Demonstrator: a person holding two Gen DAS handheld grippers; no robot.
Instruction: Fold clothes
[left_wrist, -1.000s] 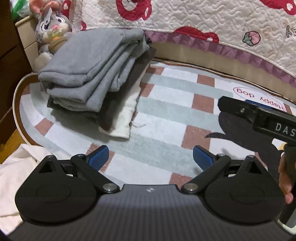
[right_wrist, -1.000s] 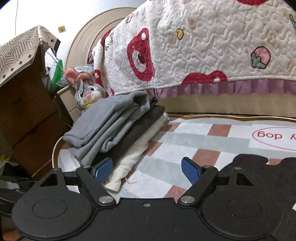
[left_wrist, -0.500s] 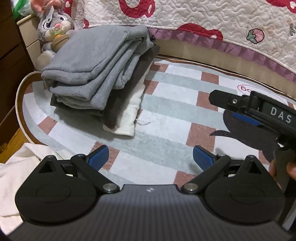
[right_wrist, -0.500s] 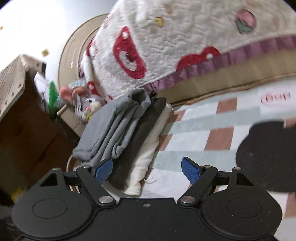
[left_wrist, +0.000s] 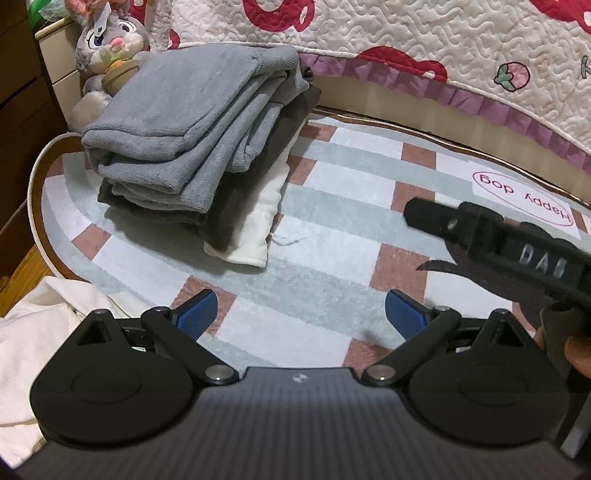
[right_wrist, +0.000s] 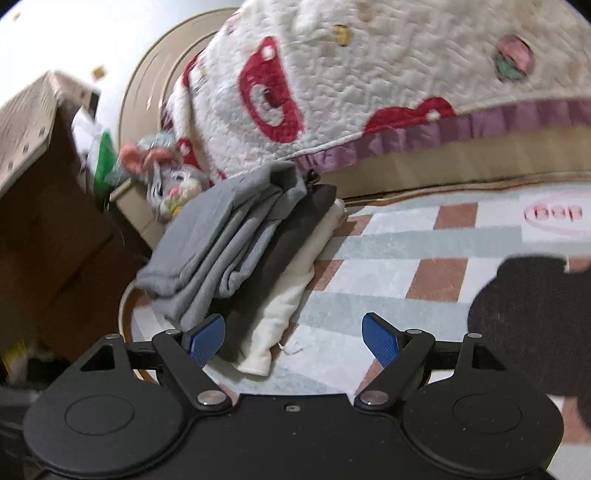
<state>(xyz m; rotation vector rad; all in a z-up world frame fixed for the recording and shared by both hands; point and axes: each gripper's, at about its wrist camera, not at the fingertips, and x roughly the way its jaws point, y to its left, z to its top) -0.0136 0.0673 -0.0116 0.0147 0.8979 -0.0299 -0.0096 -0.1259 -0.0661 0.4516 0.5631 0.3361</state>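
In the left wrist view, the left gripper (left_wrist: 301, 314) is spread wide and holds nothing above the checked rug (left_wrist: 332, 229). The stack of folded clothes (left_wrist: 199, 147) lies at the upper left, gray on top, white at the bottom. The right gripper (left_wrist: 421, 216) enters from the right, blurred.

In the right wrist view, the right gripper (right_wrist: 293, 341) is also spread and empty. The stack (right_wrist: 240, 251) is left of center, perhaps touching the quilted bedspread (right_wrist: 369, 92).

Warm, even indoor light, soft shadows under the folded clothes (left_wrist: 192, 147). Left wrist view sharp, though the right gripper (left_wrist: 517, 251) smears. Right wrist view blurred throughout; fisheye bends the edges.
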